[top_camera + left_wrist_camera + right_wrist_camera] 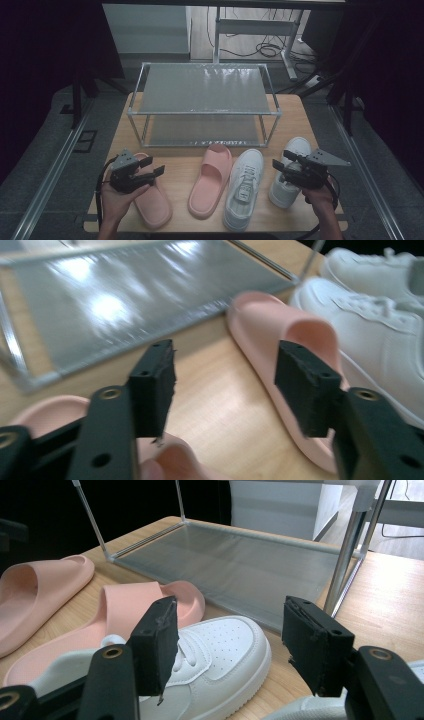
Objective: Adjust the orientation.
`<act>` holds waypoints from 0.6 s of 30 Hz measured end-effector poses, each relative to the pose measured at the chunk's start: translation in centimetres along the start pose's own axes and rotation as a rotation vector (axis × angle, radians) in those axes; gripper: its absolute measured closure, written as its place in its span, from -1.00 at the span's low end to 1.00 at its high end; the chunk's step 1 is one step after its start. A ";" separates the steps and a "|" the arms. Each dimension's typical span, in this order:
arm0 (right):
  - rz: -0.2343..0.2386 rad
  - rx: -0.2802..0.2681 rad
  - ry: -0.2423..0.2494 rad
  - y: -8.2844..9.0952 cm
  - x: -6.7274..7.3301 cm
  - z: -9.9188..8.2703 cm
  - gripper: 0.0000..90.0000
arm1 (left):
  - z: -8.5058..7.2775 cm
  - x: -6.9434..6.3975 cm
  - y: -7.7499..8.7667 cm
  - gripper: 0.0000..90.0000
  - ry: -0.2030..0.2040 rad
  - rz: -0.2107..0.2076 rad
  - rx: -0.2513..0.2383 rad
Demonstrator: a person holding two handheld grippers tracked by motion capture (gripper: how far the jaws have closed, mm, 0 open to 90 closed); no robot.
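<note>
So the person has a gripper in each hand, both held low over the near edge of the wooden table (pixel 295 107), and both sets of jaws are spread wide with nothing between the pads. The left gripper (pixel 152 166) hangs right above the left pink slide (pixel 150 200), which sits under and just behind its jaws; in the left gripper view a bit of that slide (pixel 50 410) peeks out below the left jaw, though it's pretty blurry there. Ahead of those jaws and off to their right side lies the second pink slide (pixel 280 330), with bare tabletop showing in the gap between the pads. The right gripper (pixel 281 162) hovers over the right white sneaker (pixel 290 172), close above it, contact hard to call. Looking along its jaws, the other white sneaker (pixel 220 650) sits just beyond the left pad, toe pointing toward the metal shoe rack (pixel 240 565), and the second pink slide (pixel 135 605) lies right beside that sneaker. The rack stands farther out past both grippers, its two shelves bare. The four shoes lie in a row, toes toward the rack.
</note>
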State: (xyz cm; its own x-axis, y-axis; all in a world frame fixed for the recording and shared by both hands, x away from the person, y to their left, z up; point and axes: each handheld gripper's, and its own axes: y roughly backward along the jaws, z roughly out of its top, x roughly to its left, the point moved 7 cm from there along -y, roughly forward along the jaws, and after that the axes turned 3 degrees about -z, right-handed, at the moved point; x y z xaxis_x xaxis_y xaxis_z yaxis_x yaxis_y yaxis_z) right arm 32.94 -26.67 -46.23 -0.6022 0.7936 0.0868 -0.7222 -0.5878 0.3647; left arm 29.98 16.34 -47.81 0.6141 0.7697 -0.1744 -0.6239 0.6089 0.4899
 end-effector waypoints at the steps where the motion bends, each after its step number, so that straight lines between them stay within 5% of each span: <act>1: 0.000 0.001 0.003 0.0 -0.1 0.0 -0.11 | 0.0 0.0 0.0 0.02 0.000 0.000 0.000; 9: -0.010 0.050 -0.002 -0.1 0.2 -0.8 -0.11 | 0.1 -0.2 0.1 0.54 -0.015 0.014 -0.010; 18: -0.029 0.043 0.012 0.6 0.8 -0.8 -0.11 | 0.1 -0.9 -0.8 0.94 -0.018 -0.026 0.031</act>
State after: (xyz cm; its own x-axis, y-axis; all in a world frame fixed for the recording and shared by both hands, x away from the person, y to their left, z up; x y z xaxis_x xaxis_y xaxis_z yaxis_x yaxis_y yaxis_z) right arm 31.74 -26.47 -46.65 -0.5854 0.8082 0.0642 -0.7245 -0.5570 0.4061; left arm 30.01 15.09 -47.94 0.6384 0.7502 -0.1723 -0.5926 0.6219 0.5120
